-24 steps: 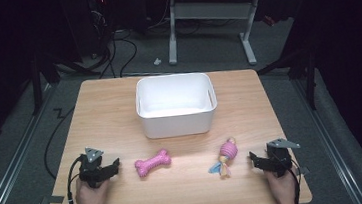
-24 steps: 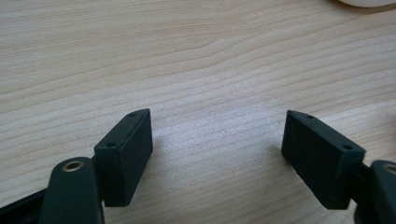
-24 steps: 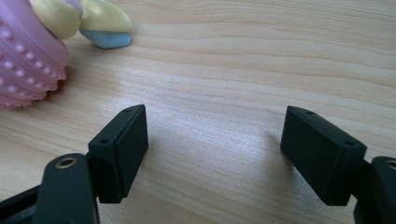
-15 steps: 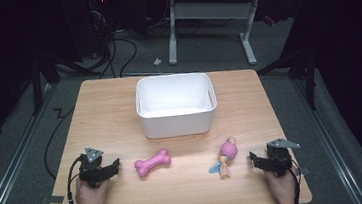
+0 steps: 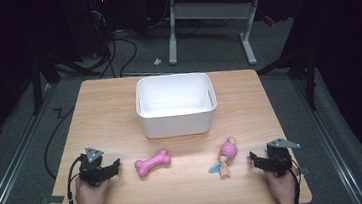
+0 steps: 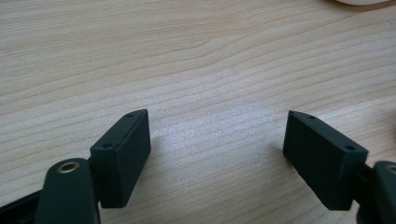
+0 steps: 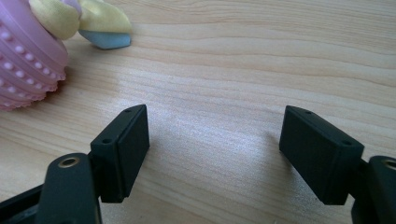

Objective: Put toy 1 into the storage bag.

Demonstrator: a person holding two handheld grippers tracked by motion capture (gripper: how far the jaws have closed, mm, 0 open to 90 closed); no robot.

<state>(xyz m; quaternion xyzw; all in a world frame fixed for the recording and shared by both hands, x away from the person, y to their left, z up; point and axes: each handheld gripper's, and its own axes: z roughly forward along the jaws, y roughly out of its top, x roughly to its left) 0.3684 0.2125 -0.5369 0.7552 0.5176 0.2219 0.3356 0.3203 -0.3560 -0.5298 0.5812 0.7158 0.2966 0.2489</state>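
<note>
I judge the step in hand to be the approach to the two toys before lifting them toward the white bin (image 5: 176,105).

Left gripper (image 5: 106,170): its jaws stand wide with bare table (image 6: 196,60) between them. The pink bone toy (image 5: 152,162) lies just ahead of the jaw tips in the high view, apart from them. To do this well, I advance the jaws level along the table until the narrow waist of the bone sits midway between the pads, then close. I judge the knobbed ends a poorer hold, since they could roll out.

Right gripper (image 5: 260,160): its jaws also stand apart with nothing between them. In the right gripper view, the pink knobbed ball toy (image 7: 25,51) lies ahead of the jaws and off to the side of the left-hand pad, with its yellow and blue cloth tails (image 7: 100,25) farther ahead. I shift the jaws sideways to centre them on the ball before closing; I judge that gripping the soft tails alone would let the toy swing.

Pose: both hands rest low at the near table edge, left hand (image 5: 90,198) and right hand (image 5: 280,188) behind their grippers. Each gripper points inward toward its toy, jaws near level and close above the wood.
</note>
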